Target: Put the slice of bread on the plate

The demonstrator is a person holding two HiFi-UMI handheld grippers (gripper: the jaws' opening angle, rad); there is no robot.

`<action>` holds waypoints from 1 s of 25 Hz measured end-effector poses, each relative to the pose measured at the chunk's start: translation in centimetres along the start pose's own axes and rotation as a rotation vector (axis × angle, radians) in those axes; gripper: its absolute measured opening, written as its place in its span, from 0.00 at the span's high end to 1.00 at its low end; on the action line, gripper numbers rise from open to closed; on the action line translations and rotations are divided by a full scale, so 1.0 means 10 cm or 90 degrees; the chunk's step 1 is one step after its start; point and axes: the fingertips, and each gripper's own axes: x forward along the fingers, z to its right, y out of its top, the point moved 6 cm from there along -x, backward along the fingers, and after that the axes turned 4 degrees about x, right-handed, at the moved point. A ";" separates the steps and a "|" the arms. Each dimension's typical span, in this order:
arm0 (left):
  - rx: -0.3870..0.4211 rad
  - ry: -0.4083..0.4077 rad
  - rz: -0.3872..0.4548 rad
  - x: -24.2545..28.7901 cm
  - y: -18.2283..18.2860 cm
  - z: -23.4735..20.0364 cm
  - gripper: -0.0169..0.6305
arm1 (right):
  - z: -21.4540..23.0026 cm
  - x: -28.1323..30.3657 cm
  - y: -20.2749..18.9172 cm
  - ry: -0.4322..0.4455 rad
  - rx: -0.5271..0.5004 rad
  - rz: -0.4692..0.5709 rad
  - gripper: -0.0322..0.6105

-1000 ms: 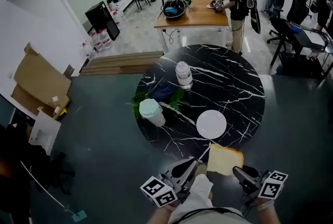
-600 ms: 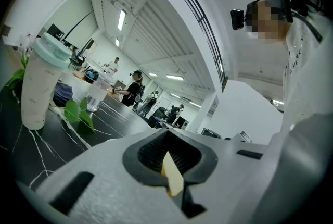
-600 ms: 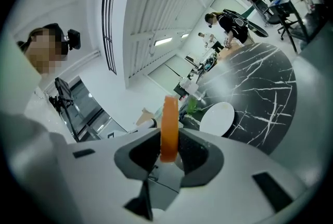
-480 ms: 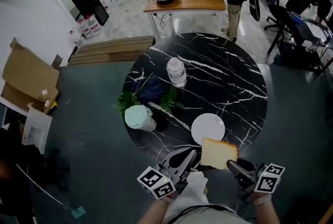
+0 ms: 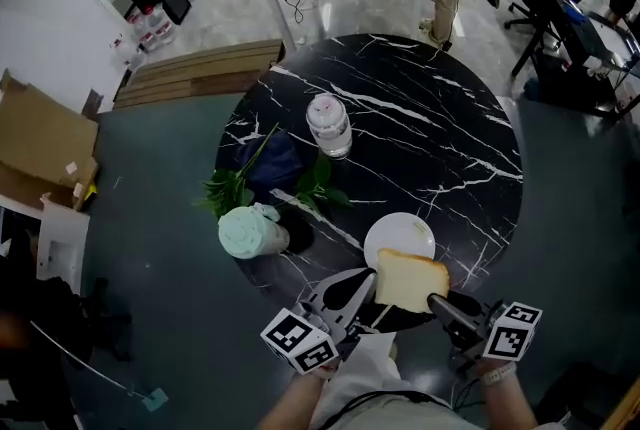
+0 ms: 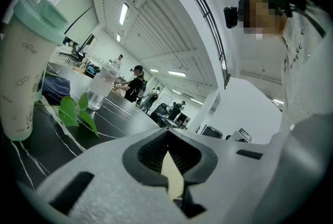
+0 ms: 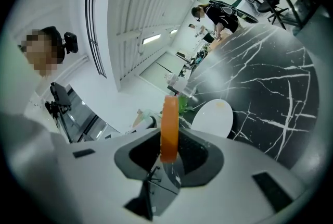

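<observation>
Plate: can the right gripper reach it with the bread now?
Probably yes. The right gripper holds the bread over the plate's near rim; the plate looks bare and the cup stands off to the left, so nothing blocks it.

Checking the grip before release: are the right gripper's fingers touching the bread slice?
Touching. Right gripper view shows the right gripper pinching the bread slice edge-on.

Round black marble worktop with white veins, pretty tidy tbh. White plate sits at about 5 o'clock near the edge. There's a mint-lidded cup at 8 and a dark blue cloth with green leaves around 9. A clear bottle stands just beside the cloth, toward 10.
</observation>
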 end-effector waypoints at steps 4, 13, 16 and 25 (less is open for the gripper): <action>0.010 0.000 -0.023 0.07 -0.07 -0.13 0.96 | 0.10 0.13 0.05 0.002 0.022 0.006 0.81; 0.043 0.006 -0.042 0.23 -0.14 -0.29 0.96 | 0.34 0.33 0.17 -0.006 0.035 0.010 0.81; 0.064 0.014 -0.043 0.26 -0.16 -0.35 0.96 | 0.44 0.38 0.20 -0.005 0.055 0.011 0.81; 0.086 0.041 0.000 0.33 -0.12 -0.52 0.96 | 0.62 0.55 0.21 -0.002 0.104 -0.008 0.81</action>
